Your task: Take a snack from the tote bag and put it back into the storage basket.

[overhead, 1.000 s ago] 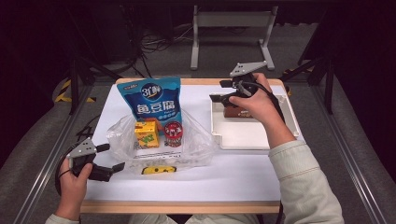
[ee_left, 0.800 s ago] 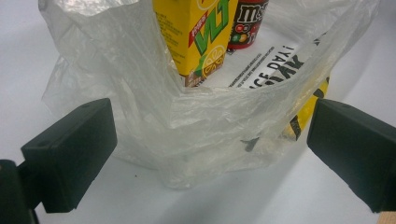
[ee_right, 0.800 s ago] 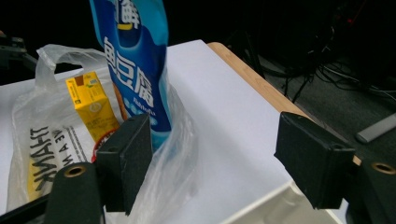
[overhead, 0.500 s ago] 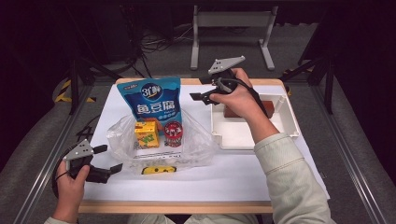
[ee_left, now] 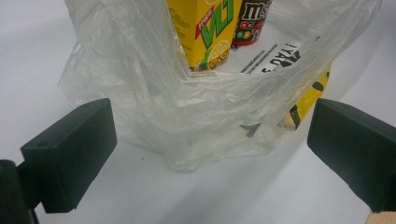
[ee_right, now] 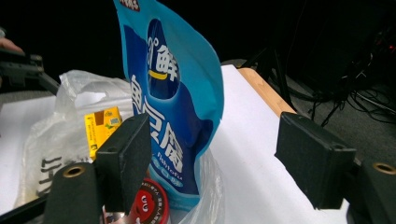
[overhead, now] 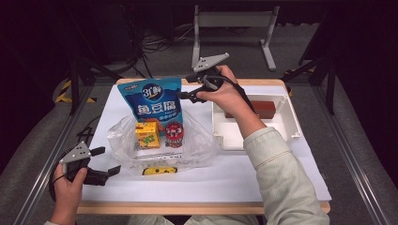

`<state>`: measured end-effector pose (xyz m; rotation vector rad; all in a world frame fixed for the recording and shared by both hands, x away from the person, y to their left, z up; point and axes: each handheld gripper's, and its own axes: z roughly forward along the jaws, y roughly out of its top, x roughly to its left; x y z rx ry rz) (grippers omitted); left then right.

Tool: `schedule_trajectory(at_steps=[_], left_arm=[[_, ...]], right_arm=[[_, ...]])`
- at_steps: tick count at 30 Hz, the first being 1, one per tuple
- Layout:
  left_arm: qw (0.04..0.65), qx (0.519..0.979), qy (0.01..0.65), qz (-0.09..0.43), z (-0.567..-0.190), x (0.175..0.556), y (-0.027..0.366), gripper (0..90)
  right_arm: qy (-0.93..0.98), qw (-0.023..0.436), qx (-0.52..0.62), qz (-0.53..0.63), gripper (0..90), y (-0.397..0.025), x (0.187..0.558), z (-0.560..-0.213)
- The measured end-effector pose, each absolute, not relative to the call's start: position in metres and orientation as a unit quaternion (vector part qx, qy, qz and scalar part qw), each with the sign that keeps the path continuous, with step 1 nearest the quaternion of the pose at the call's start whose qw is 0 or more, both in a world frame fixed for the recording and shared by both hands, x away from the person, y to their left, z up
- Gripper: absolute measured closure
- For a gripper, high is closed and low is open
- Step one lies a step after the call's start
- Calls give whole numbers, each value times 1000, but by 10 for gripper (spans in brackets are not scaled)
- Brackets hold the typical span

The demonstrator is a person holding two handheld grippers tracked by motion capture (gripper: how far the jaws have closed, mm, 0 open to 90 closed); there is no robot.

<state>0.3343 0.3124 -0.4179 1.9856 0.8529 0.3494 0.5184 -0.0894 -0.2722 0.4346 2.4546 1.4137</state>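
The blue snack pouch [overhead: 151, 101] stands in the clear plastic bag [overhead: 159, 145] at the frame's centre, its foot hidden by the crumpled film. The right gripper [overhead: 187, 88], jaws open, hovers just beside the pouch's upper right edge. The right gripper view shows the pouch [ee_right: 173, 107] between its jaws. The left gripper [overhead: 104, 164], jaws open, sits lower left, near the bag.

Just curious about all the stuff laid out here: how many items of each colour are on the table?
Blue: 1, the snack pouch
Yellow: 2, the drink carton and a flat packet
Red: 1, the round can
Brown: 1, the block
Clear: 1, the plastic bag
White: 1, the tray
Total: 7
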Motion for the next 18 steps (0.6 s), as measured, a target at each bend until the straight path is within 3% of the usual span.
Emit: schedule_trajectory(at_steps=[18], left_arm=[[464, 804, 344, 141, -418, 338, 313, 21]], right_arm=[[857, 127, 130, 483, 263, -50, 533, -281]])
